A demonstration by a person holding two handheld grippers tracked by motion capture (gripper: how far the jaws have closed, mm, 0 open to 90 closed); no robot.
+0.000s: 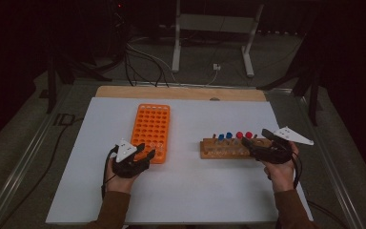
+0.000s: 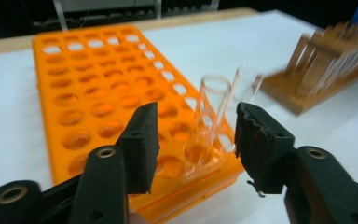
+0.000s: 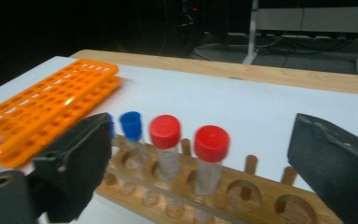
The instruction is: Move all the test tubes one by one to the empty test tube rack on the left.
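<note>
Left gripper (image 2: 196,140) open around a clear tube (image 2: 209,121) at the orange rack's (image 2: 88,93) near edge; right gripper (image 3: 200,163) open.

A clear uncapped tube (image 2: 209,121) stands tilted in a near-corner hole of the orange rack (image 2: 88,88), between the left gripper (image 2: 196,135)'s parted jaws, neither pad touching it. A blurred wooden rack (image 2: 317,74) sits on the white tabletop (image 2: 9,140) beyond.

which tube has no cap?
The clear tube standing in the near corner of the orange rack, between the left gripper's open jaws. Those in the wooden rack wear red or blue caps.
</note>
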